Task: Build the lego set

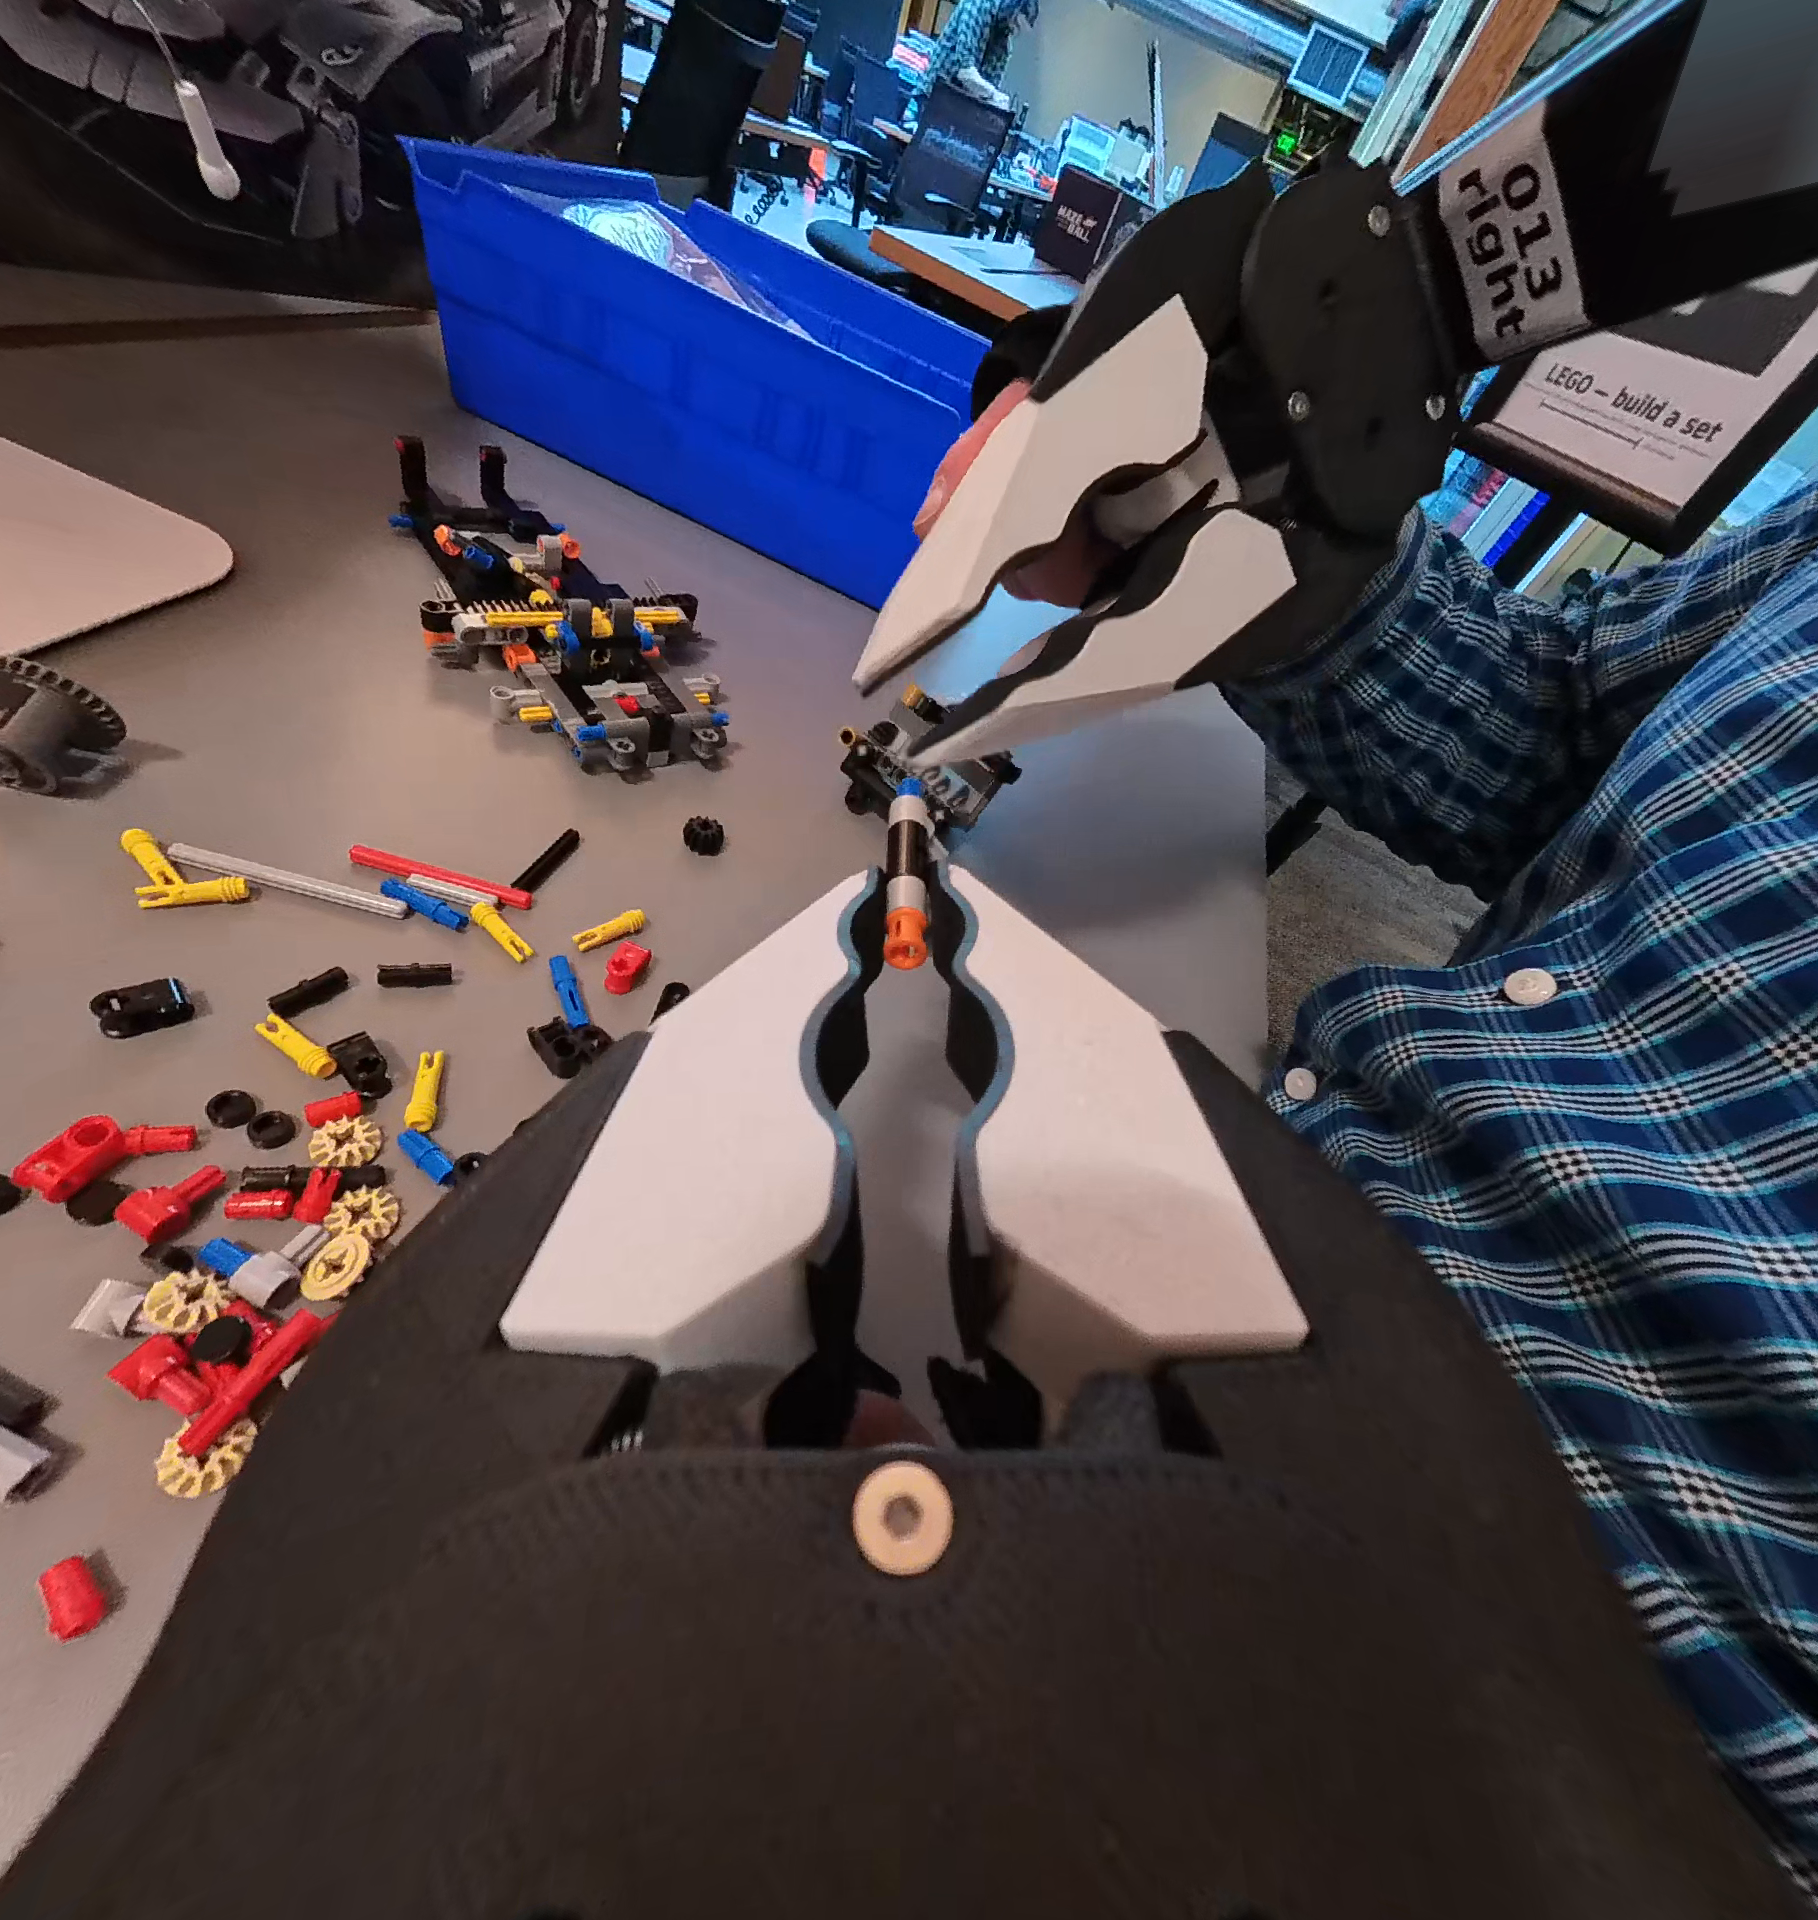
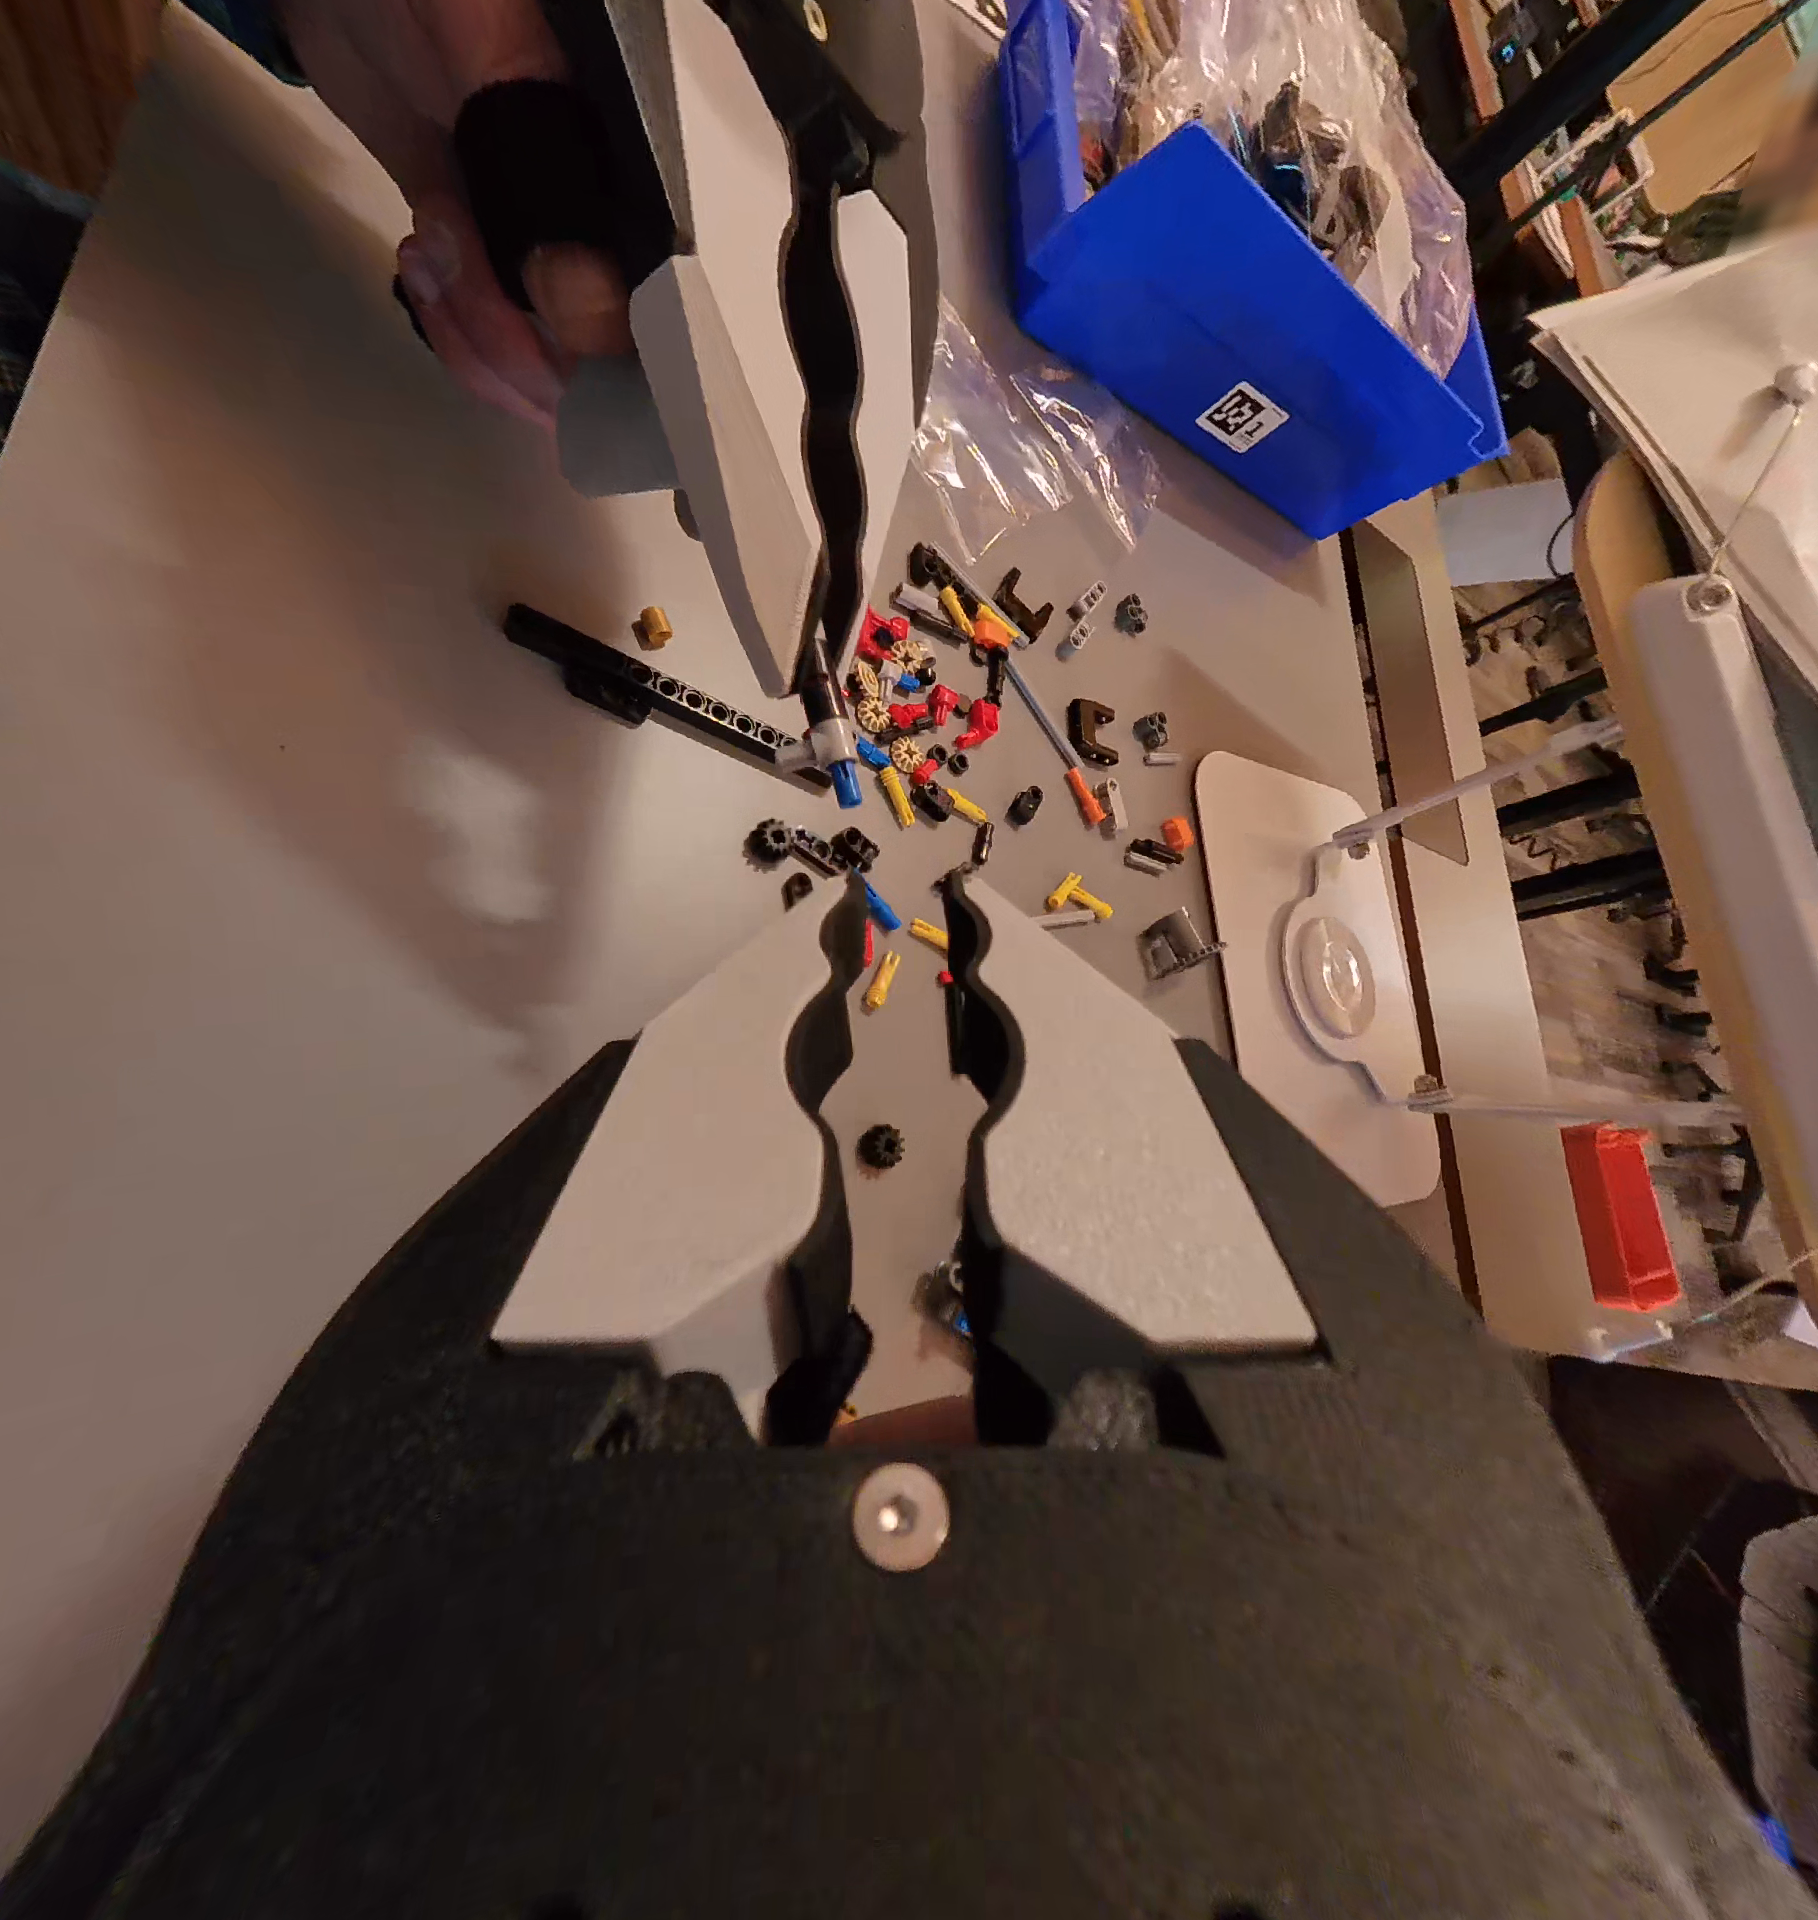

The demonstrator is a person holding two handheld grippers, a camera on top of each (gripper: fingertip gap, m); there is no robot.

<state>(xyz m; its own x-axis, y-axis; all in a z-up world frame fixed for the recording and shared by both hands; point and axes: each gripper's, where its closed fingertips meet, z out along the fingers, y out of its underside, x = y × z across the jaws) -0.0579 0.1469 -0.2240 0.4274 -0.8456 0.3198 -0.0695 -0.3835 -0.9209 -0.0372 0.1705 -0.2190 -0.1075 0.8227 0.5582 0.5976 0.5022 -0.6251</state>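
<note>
Gripping: left gripper [image 1: 907, 883] pinches a slim black axle with orange, grey and blue bushes [image 1: 906, 875].
Right gripper [image 2: 900, 894]: narrowly parted, empty, above the axle's blue tip.
Small black-grey lego subassembly [image 1: 926, 774]: just beyond the axle.

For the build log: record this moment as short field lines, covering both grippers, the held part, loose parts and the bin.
left gripper: shut on axle piece
axle piece: black shaft, orange end, blue tip, pointing at small black assembly
right gripper: open, empty, above loose pieces
loose pieces: scattered on grey table
partly built chassis: lying near blue bin
</note>
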